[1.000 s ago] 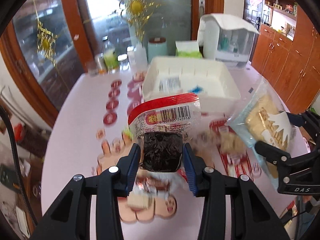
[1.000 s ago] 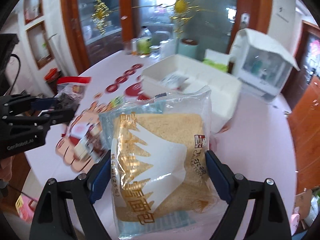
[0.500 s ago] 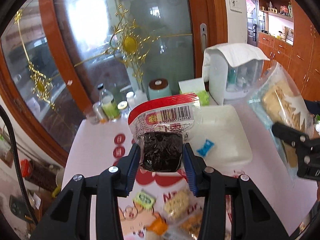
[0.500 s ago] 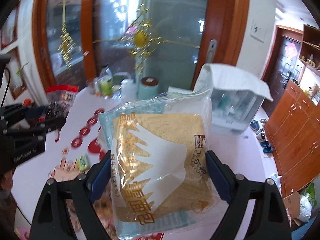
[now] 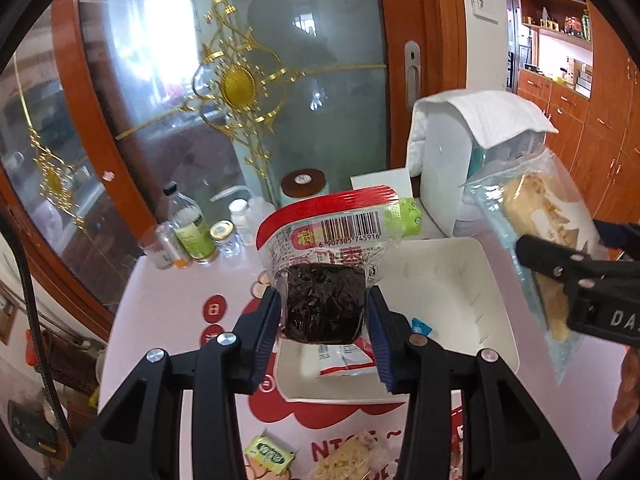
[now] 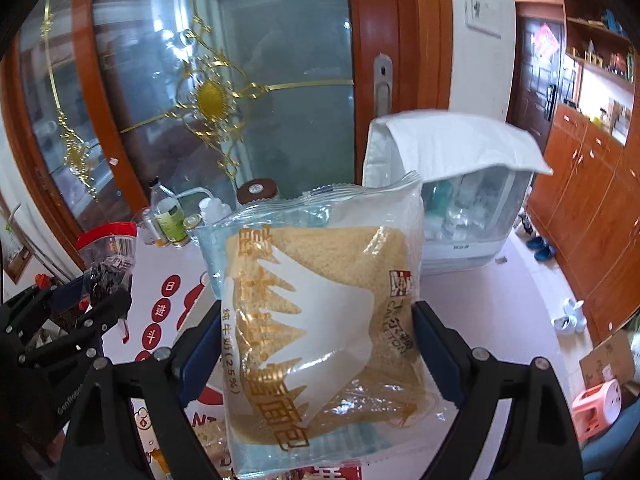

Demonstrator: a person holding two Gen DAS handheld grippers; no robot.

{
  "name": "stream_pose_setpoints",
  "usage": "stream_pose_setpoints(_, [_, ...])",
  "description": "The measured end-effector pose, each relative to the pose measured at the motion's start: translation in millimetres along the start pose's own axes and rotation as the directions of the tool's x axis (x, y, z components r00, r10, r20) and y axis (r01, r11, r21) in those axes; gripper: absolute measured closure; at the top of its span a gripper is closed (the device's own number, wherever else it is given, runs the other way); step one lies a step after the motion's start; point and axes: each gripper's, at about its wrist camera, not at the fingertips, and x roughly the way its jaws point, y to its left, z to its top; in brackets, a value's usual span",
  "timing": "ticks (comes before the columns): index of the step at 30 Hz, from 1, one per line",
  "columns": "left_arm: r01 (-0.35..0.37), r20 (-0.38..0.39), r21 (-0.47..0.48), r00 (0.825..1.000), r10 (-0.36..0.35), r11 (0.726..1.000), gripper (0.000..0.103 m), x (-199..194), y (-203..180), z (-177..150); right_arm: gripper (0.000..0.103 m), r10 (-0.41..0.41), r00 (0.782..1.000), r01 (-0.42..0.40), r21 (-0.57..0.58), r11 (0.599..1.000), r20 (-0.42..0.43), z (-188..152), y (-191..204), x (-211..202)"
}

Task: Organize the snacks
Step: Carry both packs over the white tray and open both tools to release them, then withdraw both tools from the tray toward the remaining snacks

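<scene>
Both snacks have been carried up over the white tray [image 5: 496,312].
Left gripper [image 5: 324,312] clamps the dark snack pack [image 5: 324,304], right gripper [image 6: 316,348] the bread bag [image 6: 320,320]; lower each toward 12 o'clock before the jaws part.

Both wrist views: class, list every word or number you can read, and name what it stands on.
"6 907305 745916": barcode on the dark snack pack.
"CALLETON" and "(25%)": bread bag.
"GenRobot": left gripper body.
"DA", cut off: right gripper body.
"NT", partly hidden: tablecloth.
Other print is too small or blurred to read.
</scene>
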Motion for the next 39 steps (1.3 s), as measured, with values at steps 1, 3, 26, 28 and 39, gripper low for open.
stream_pose_setpoints(1, [0.005, -0.006, 0.000, 1.000, -0.005, 1.000, 0.062, 5, -1, 1, 0.013, -0.001, 1.000, 0.001, 0.005, 1.000, -0.009, -3, 0, 5])
stream_pose_setpoints(3, [0.023, -0.023, -0.003, 0.999, -0.023, 1.000, 0.062, 19, -3, -1, 0.013, -0.002, 0.999, 0.003, 0.008, 1.000, -0.033, -7, 0, 19])
stream_pose_setpoints(26, [0.042, -0.110, -0.061, 0.993, -0.048, 0.997, 0.014, 73, 1, -15, 0.004, 0.011, 0.987, 0.000, 0.070, 0.998, -0.160, -32, -7, 87])
stream_pose_setpoints(28, [0.049, -0.117, -0.060, 0.992, -0.056, 0.997, 0.014, 72, 3, -15, 0.002, 0.026, 0.987, -0.013, 0.080, 0.997, -0.158, -33, -8, 88])
stream_pose_setpoints(39, [0.028, -0.097, -0.038, 0.995, -0.031, 0.999, 0.012, 47, 5, -16, 0.001, 0.032, 0.991, -0.023, 0.066, 0.998, -0.129, -32, -1, 67])
